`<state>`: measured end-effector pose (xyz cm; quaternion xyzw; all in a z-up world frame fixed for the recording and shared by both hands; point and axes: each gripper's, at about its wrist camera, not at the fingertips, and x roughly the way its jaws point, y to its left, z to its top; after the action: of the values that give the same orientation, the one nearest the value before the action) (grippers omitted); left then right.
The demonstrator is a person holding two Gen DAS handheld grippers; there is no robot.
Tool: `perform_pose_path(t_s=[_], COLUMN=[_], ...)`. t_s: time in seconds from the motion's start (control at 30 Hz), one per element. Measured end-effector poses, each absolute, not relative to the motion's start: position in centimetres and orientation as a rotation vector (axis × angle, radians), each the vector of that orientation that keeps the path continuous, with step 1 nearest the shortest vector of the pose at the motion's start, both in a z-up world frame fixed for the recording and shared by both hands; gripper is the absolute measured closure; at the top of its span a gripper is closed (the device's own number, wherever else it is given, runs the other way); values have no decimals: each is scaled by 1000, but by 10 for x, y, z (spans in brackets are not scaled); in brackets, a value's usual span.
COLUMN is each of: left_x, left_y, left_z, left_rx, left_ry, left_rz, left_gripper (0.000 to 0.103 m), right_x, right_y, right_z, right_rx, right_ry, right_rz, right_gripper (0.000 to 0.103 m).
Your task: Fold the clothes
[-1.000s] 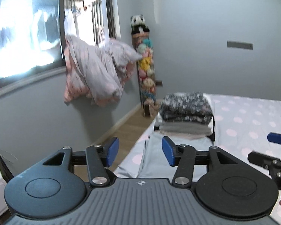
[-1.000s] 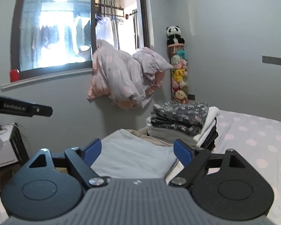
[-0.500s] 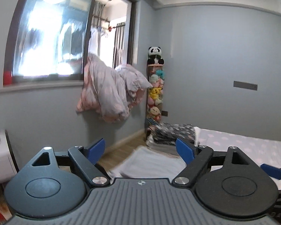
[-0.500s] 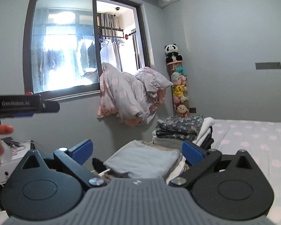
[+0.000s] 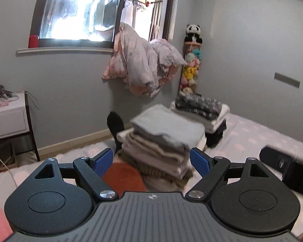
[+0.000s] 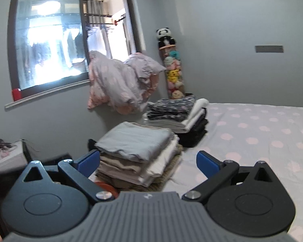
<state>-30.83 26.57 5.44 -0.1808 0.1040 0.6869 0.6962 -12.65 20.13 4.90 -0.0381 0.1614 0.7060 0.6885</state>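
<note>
Through the left wrist camera, my left tool (image 5: 151,159) hangs with its blue pads spread wide and nothing between them. Straight ahead at twelve o'clock sits the near stack (image 5: 163,143) of folded clothes on the bed (image 5: 262,139), a grey piece (image 5: 167,129) on top, cream and beige layers under it, something orange (image 5: 123,177) low at six o'clock. A second stack (image 5: 202,111) with a dark patterned garment on top stands behind at one o'clock. The other tool's body shows blurred at three o'clock.

Through the right wrist camera, my right tool (image 6: 148,160) is likewise spread apart and empty. The near stack (image 6: 139,157) lies between eleven and twelve o'clock, just beyond the pads; the second stack (image 6: 177,117) is further off at one o'clock, the dotted bed (image 6: 262,133) stretching away toward three.

I judge these clothes light, soft and limp: a single layer will sag and unfold if I pinch it at one corner. The stack would shear if pushed sideways. I would take any piece at its folded edge, one tool at each end.
</note>
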Motion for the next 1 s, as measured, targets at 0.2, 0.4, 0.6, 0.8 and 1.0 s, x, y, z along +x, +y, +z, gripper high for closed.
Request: perform_pose_path(t_s=[0.2, 0.4, 0.6, 0.8, 1.0], left_x=[-304, -301, -307, -309, -309], left_y=[256, 248, 252, 251, 251], left_z=[27, 16, 13, 13, 13], left_rx=[-406, -390, -407, -411, -421], left_ry=[303, 314, 316, 312, 308], left_rz=[1485, 1461, 1463, 1464, 1462], left_gripper=[5, 5, 5, 5, 5], right_x=[-118, -117, -134, -138, -140], right_y=[203, 211, 210, 205, 207], right_z=[35, 23, 15, 14, 10], right_rx=[-143, -141, -146, -65, -107], right_ry=[456, 518, 415, 387, 399], right_rz=[1549, 1555, 1562, 1574, 1577], right_gripper=[1, 1, 0, 0, 0])
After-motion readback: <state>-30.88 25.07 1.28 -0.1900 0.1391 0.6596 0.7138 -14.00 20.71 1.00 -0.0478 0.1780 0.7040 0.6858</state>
